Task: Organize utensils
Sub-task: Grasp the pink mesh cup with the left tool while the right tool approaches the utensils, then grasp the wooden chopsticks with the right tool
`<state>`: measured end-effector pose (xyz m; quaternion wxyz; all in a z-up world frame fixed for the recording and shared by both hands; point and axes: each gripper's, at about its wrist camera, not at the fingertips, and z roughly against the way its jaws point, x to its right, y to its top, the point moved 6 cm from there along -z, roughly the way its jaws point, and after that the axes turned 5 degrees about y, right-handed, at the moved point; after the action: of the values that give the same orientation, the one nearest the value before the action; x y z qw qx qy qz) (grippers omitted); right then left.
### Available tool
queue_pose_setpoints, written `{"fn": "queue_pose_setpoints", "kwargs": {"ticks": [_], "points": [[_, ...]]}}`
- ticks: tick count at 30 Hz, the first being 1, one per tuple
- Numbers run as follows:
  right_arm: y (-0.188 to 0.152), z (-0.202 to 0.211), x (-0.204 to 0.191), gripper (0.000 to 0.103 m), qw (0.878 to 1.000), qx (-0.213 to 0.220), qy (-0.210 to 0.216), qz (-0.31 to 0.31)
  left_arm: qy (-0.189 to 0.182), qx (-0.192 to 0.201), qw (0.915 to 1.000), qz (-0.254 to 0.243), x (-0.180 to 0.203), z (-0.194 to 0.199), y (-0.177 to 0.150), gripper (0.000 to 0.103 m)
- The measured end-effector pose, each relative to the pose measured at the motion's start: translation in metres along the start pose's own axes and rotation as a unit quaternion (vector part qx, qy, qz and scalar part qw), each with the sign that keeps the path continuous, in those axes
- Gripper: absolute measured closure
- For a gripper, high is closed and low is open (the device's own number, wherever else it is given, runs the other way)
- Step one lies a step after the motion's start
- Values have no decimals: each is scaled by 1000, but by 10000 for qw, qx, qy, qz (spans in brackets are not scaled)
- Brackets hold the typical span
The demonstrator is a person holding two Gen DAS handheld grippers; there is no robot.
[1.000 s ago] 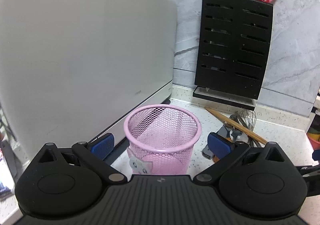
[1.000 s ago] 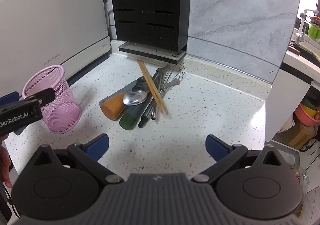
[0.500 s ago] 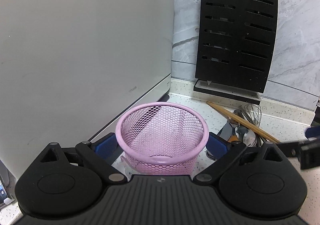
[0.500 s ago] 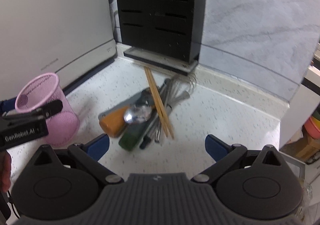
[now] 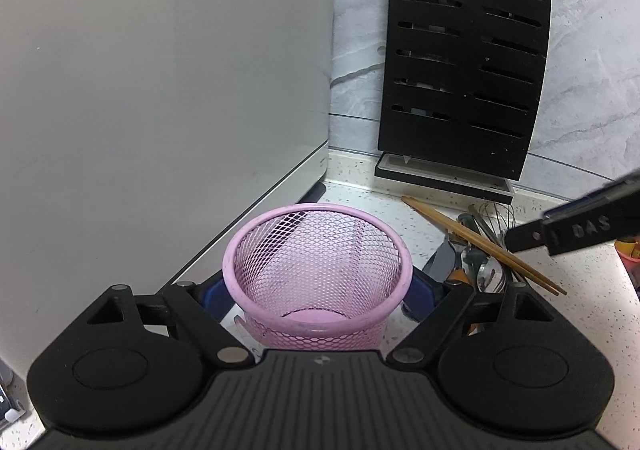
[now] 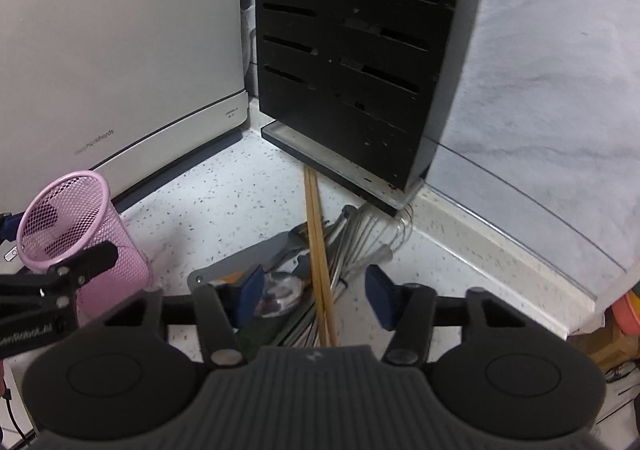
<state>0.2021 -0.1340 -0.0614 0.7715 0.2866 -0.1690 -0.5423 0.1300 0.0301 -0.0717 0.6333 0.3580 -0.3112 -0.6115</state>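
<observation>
A pink mesh cup stands upright and empty on the speckled counter, between the blue pads of my left gripper, which grips its sides. It also shows in the right wrist view. A pile of utensils lies to its right: wooden chopsticks, a spoon, a whisk, a knife. My right gripper is open just above the pile, its pads on either side of the chopsticks and spoon.
A white toaster stands on the left. A black slotted knife block stands against the marble wall behind the pile; it also shows in the left wrist view. The counter edge drops off at right.
My left gripper has moved forward around the pink cup and closed on its sides. My right gripper has come down and forward over the utensil pile, its jaws narrower than before.
</observation>
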Motion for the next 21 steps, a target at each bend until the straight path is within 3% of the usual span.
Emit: {"fn": "queue_pose_setpoints", "kwargs": {"ticks": [7,11,21], "points": [[27,-36,4,70,9985,-444,282,123,-75,-102,9999,-1,5,-9,6,5],[39,-63,12,71,9955,-834,424,-148,-107,-142,9998,-27,7,-13,8,5],[54,-96,18,77,9930,-1094,289,-339,-198,-170,9997,-32,8,-14,9,5]]}}
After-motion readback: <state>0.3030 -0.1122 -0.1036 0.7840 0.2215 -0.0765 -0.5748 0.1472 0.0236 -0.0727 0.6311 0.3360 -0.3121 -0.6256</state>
